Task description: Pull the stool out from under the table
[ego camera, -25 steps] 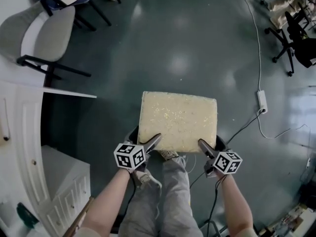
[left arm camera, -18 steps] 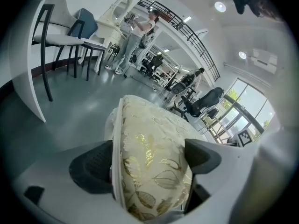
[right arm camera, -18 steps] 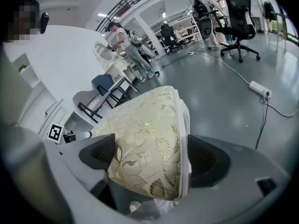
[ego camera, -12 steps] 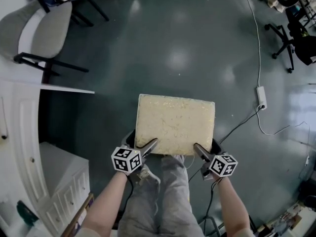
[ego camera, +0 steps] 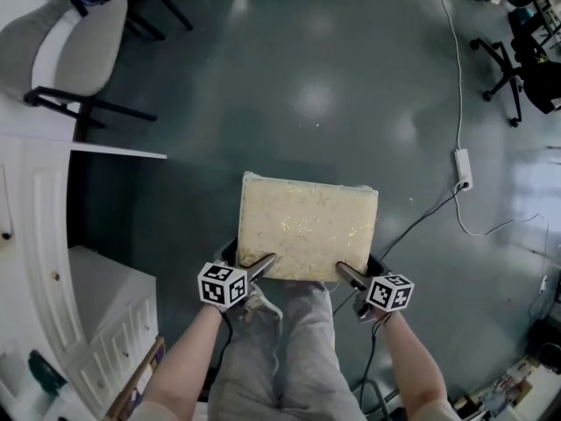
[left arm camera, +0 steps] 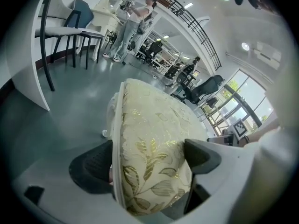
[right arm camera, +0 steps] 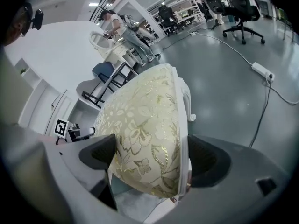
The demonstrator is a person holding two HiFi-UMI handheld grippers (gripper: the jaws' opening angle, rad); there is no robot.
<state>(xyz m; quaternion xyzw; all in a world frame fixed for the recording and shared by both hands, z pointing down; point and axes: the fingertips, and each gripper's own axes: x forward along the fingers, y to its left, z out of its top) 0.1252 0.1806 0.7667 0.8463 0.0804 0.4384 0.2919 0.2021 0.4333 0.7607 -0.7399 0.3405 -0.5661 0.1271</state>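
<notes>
Stool [ego camera: 307, 226] slides lower in frame toward the person's legs, centre on the floor, clear of the table [ego camera: 35, 200] at left; left gripper [ego camera: 256, 267] and right gripper [ego camera: 351, 276] each clamp its cushioned near edge; pull looks nearly done; next, probably halt and release.

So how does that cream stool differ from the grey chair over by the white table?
The stool has a cream cushion with gold leaves; the chair is plain grey. The stool shows no backrest; the chair has one. The left gripper and right gripper clamp the stool's near edge; the chair stands untouched. Both are padded seats.
</notes>
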